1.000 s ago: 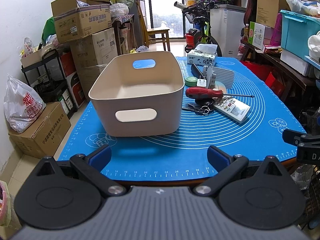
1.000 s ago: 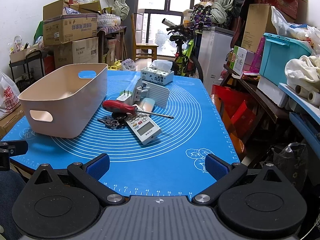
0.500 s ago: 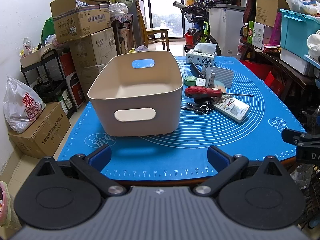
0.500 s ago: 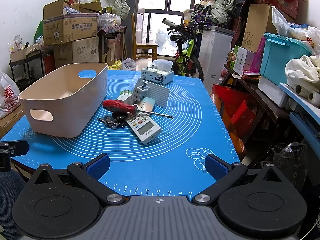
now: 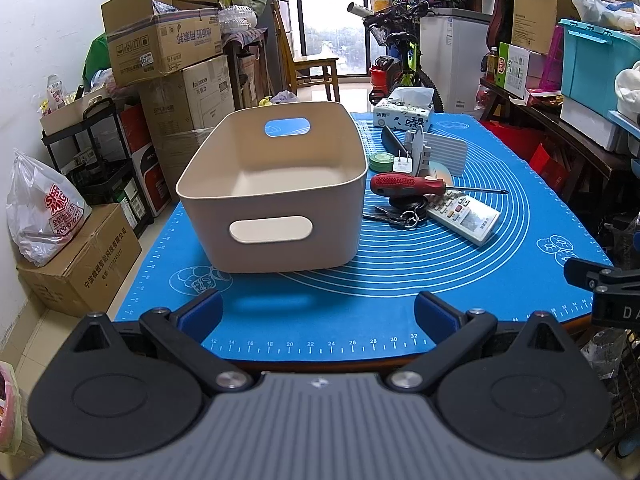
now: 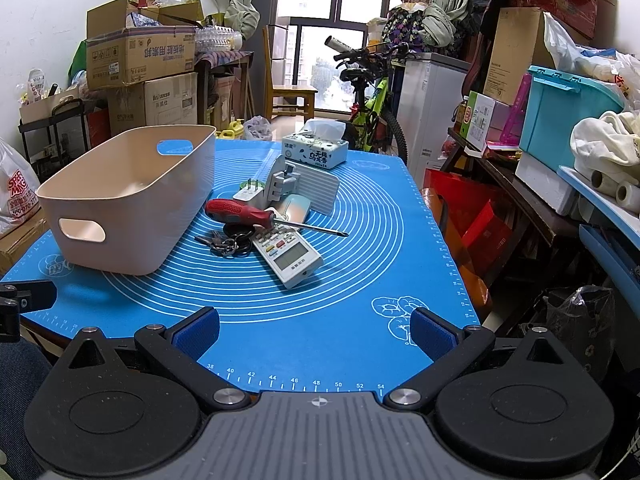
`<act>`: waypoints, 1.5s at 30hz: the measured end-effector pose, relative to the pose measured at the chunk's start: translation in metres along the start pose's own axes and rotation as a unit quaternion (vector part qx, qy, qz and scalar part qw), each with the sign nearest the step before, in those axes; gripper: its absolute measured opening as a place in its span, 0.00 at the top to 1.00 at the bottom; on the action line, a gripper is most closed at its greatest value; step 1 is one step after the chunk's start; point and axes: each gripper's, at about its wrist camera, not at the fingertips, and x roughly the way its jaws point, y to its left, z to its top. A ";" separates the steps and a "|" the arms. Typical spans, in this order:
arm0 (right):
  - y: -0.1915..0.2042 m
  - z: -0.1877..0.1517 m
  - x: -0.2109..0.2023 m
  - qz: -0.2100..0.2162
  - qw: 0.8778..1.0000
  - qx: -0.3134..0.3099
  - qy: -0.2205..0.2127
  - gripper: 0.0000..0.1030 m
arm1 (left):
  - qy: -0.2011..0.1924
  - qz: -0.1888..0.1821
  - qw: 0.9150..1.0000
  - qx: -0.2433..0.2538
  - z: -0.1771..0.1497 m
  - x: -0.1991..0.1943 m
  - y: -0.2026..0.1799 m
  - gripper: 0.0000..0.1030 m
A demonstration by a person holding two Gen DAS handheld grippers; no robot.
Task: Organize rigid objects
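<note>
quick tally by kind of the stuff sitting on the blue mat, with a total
bin: 1
screwdriver: 1
remote: 1
key bunch: 1
tape roll: 1
plug adapter: 1
tissue box: 1
white ribbed stand: 1
total: 8

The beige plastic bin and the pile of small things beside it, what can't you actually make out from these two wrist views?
- Beige plastic bin: in both views its near wall hides part of the floor.
- Green tape roll: right wrist view, almost hidden behind the white plug adapter.
- Bunch of keys: partly covered by the red-handled screwdriver; count unclear.
- White remote control: button labels too small to read.
</note>
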 end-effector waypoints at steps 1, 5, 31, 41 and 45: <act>0.000 0.000 0.000 0.000 1.000 0.000 0.000 0.02 | 0.000 0.000 1.000 0.000 0.000 0.000 0.000 0.02; 0.001 0.001 0.000 0.000 1.000 0.000 0.000 0.02 | 0.000 0.000 1.000 0.000 0.000 0.000 0.000 0.02; -0.006 0.019 -0.001 0.007 1.000 0.003 -0.012 0.02 | -0.006 0.005 1.000 0.006 0.014 0.005 0.010 0.02; -0.014 0.061 0.007 -0.003 0.999 -0.005 -0.041 0.02 | -0.004 0.004 1.000 0.016 0.047 0.022 0.027 0.02; -0.014 0.079 0.021 0.001 0.999 -0.015 -0.045 0.02 | 0.007 0.003 1.000 0.007 0.064 0.039 0.042 0.02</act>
